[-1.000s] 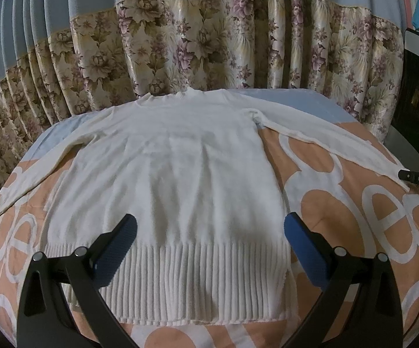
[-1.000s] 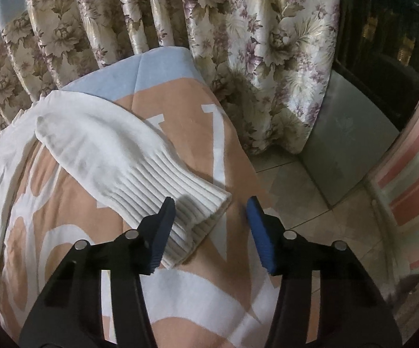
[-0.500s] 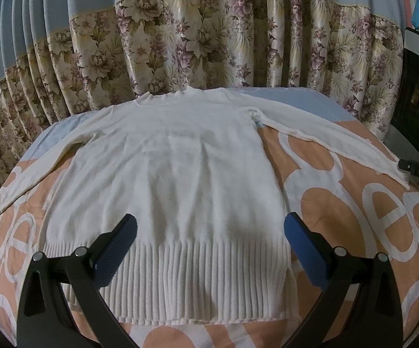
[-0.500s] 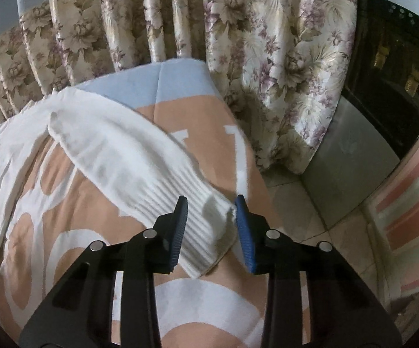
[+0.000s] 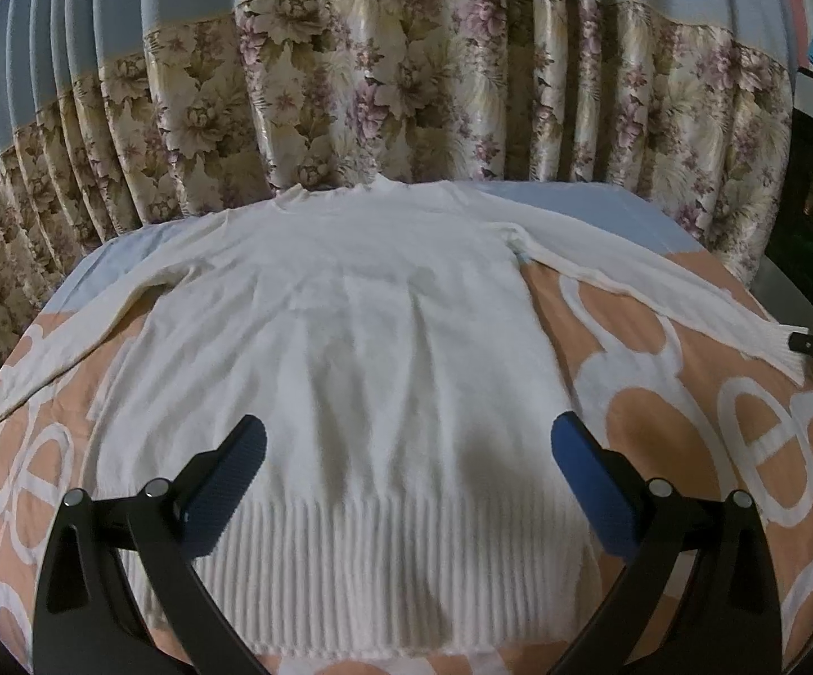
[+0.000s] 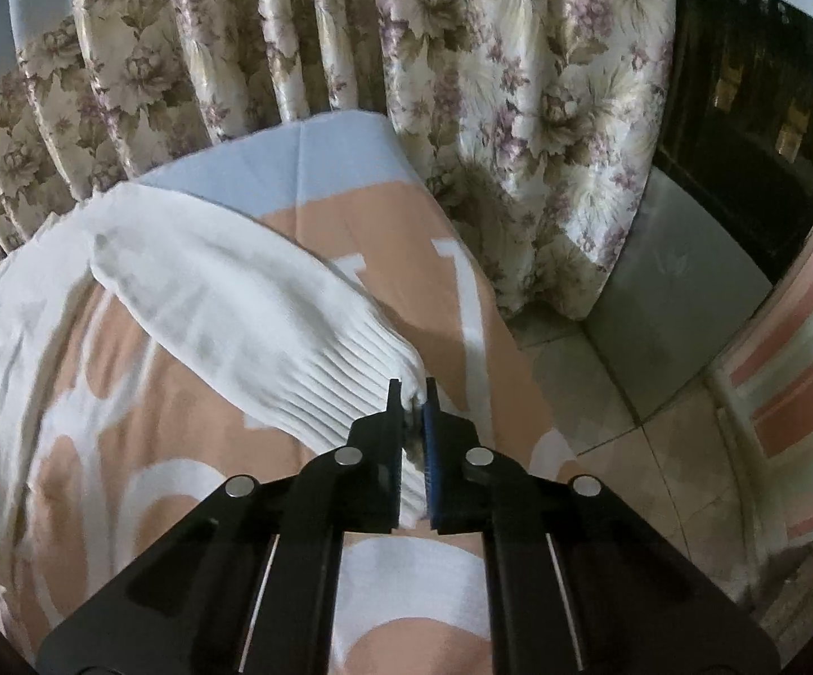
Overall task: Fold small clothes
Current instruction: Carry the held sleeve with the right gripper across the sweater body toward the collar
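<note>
A white knit sweater [image 5: 350, 337] lies flat and face up on an orange and white blanket [image 5: 659, 439], sleeves spread to both sides. My left gripper [image 5: 406, 450] hangs open above its ribbed hem, holding nothing. In the right wrist view my right gripper [image 6: 413, 394] is shut on the ribbed cuff of the right sleeve [image 6: 248, 315], which is lifted slightly off the blanket [image 6: 125, 450]. The right gripper's tip [image 5: 811, 344] shows at the cuff in the left wrist view.
Floral curtains [image 5: 406, 112] hang close behind the bed. Off the bed's right edge are a tiled floor [image 6: 659, 450], a dark glass-fronted cabinet [image 6: 755, 112] and a pink striped fabric [image 6: 800, 382].
My right gripper has closed from wide open onto the sleeve cuff and pinched it. The left gripper has barely moved and stays open.
</note>
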Demonstrator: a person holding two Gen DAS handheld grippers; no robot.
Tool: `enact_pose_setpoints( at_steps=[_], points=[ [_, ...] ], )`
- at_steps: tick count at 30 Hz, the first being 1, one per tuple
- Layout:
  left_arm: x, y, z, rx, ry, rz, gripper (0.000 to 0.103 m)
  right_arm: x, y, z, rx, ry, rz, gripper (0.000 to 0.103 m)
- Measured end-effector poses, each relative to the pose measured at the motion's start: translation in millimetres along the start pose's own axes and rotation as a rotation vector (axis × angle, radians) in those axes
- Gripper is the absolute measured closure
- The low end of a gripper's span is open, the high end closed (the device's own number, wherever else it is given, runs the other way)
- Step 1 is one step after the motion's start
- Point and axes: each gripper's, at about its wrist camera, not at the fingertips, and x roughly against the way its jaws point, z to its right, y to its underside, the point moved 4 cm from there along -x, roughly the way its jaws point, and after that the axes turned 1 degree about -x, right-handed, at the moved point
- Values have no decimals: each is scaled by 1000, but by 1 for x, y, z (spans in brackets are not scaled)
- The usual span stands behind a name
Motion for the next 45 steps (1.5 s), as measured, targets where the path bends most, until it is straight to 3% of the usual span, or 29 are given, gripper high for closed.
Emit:
enact_pose_setpoints(
  at_steps=[6, 15, 26, 45],
  points=[
    [-13, -16, -22, 7, -46, 36, 2, 10, -15, -25, 15, -24, 18, 96],
    [-42, -41, -64, 72, -70, 32, 2, 17, -39, -93, 72, -70, 46, 96],
    [-80, -73, -124, 118, -159, 29, 2, -4, -65, -203, 143, -99, 56, 96],
    [-138, -101, -224, 139, -237, 10, 2, -78, -94, -421, 250, -309, -12, 96]
  ],
)
